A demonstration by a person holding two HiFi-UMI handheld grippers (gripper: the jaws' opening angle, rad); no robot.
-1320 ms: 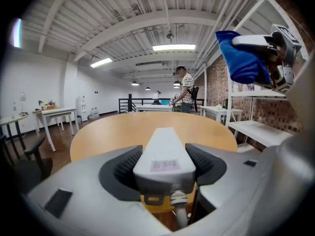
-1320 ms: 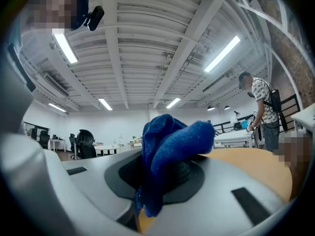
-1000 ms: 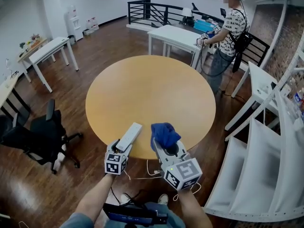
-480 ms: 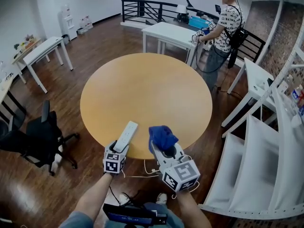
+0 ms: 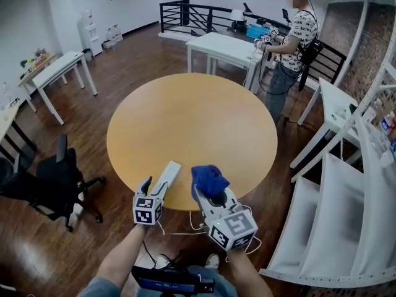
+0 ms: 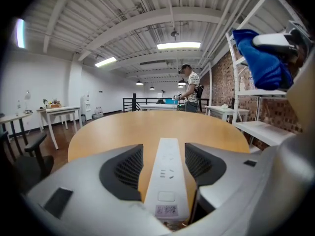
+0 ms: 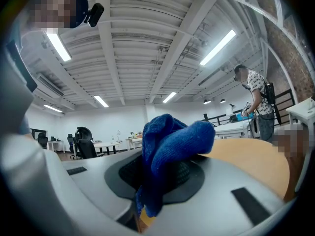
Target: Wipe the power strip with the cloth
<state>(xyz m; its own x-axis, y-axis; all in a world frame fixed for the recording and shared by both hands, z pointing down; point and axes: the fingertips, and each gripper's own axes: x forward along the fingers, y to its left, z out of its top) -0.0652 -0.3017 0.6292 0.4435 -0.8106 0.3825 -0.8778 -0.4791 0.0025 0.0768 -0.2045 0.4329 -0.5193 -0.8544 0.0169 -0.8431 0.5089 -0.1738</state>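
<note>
A white power strip [image 5: 166, 178] lies lengthwise between the jaws of my left gripper [image 5: 158, 187], its far end over the near edge of the round wooden table [image 5: 192, 116]. In the left gripper view the power strip [image 6: 167, 176] fills most of the gap between the dark pads [image 6: 123, 171], with narrow slits of table showing at its sides; the left gripper [image 6: 164, 149] is shut on it. Just to the right, my right gripper [image 5: 211, 193] is shut on a bunched blue cloth [image 5: 207, 179], raised above the table edge. The cloth [image 7: 170, 141] bulges up out of the shut right gripper [image 7: 157, 176].
A person [image 5: 297, 36] with grippers stands at a white table [image 5: 226, 45] behind the round one. White shelving [image 5: 346, 215] runs along the right. A black office chair [image 5: 52, 178] and white desks [image 5: 59, 67] stand at the left. A white cable [image 5: 176, 231] trails below the table edge.
The left gripper has edged slightly up and away from me with the strip between its jaws. The right gripper and cloth have kept still.
</note>
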